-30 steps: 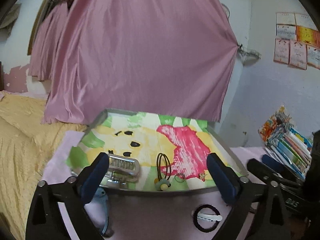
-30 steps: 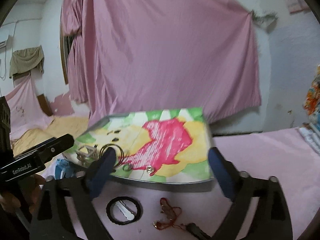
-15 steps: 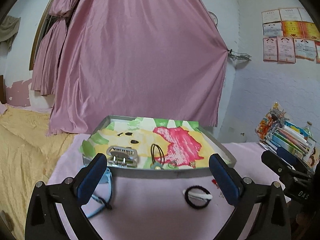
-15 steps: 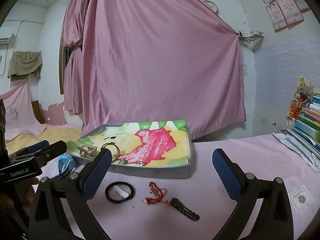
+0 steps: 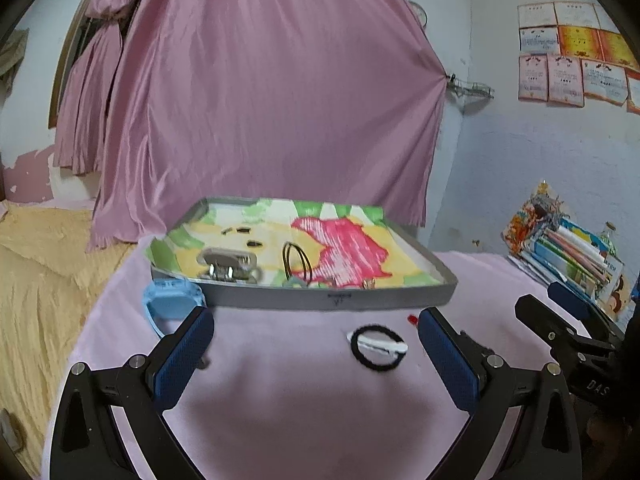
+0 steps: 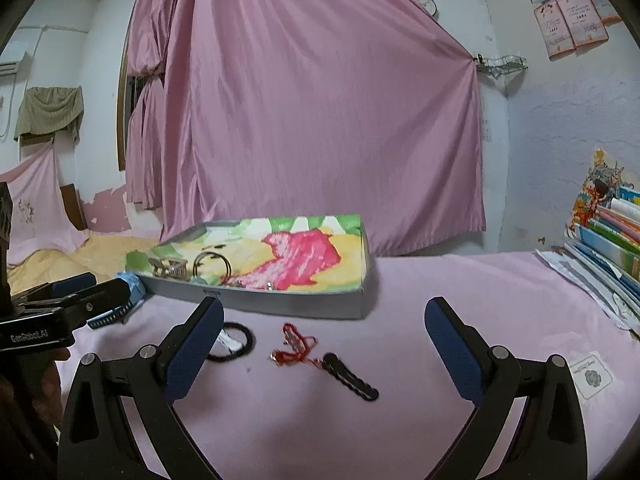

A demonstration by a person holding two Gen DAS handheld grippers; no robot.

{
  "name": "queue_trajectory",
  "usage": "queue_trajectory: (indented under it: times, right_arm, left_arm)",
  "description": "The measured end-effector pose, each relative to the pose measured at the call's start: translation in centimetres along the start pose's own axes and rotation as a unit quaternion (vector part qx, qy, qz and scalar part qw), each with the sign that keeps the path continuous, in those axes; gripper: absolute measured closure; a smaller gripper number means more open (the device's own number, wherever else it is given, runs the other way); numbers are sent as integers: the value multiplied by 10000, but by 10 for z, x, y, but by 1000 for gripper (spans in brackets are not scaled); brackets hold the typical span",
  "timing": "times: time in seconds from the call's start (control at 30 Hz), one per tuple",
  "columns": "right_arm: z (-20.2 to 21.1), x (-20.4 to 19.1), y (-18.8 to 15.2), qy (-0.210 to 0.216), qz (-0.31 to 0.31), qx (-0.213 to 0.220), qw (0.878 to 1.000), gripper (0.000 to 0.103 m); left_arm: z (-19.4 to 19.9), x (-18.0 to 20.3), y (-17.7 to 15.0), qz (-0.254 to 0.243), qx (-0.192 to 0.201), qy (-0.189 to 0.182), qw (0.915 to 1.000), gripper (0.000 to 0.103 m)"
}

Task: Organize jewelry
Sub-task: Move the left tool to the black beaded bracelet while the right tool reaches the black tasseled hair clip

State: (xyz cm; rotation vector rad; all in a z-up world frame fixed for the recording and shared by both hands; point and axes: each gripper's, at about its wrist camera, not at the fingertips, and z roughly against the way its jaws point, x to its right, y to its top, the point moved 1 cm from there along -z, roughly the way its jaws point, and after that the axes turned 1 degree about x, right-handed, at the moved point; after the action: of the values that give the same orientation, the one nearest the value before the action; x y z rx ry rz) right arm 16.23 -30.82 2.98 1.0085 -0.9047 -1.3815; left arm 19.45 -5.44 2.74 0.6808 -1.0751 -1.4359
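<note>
A grey tray [image 5: 320, 300] [image 6: 288, 302] with a colourful cartoon lining holds a metal watch band [image 5: 228, 266], dark bangles [image 5: 297, 260] [image 6: 212, 264] and small rings. On the pink cloth before it lie a black hair tie around a white clip [image 5: 378, 346] [image 6: 234, 340], a red string bracelet [image 6: 296, 346] and a black hair clip [image 6: 350, 376]. A blue watch [image 5: 172, 300] [image 6: 124, 294] lies left of the tray. My left gripper [image 5: 316, 354] and right gripper [image 6: 324, 344] are open and empty, held back from the tray.
A stack of books [image 5: 568, 248] [image 6: 608, 232] stands at the right. A small white packet [image 6: 592, 374] lies on the cloth. A yellow bedspread [image 5: 44, 264] lies left, a pink curtain [image 5: 272, 112] behind.
Both grippers have pulled back from the tray, so the loose items on the cloth in front of it came into view. Both jaws stayed open.
</note>
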Motion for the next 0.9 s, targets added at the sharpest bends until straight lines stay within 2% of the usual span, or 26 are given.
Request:
queue_trajectory:
  times: [0.37, 0.5, 0.73, 0.8, 0.83, 0.9]
  right_arm:
    - [-18, 16, -13, -48, -196, -576, 9981, 4]
    - [-30, 18, -13, -193, -102, -896, 9957, 4]
    - [-54, 25, -18, 222, -326, -1536, 9873, 4]
    - [-58, 23, -20, 284, -274, -1643, 9856, 5]
    - [-59, 22, -20, 288, -245, -1677, 9851, 5]
    - [-62, 20, -21, 343, -175, -1765, 9836, 12]
  left_arm:
    - [-27, 6, -11, 69, -673, 72, 9977, 1]
    - [-39, 9, -12, 30, -966, 92, 9953, 1]
    - [-58, 15, -14, -27, -1399, -71, 9901, 1]
    - [-62, 16, -14, 11, -1472, -165, 9890, 7]
    - [-64, 17, -13, 25, -1519, -216, 9882, 13]
    - [-69, 19, -13, 33, -1606, -249, 9867, 20]
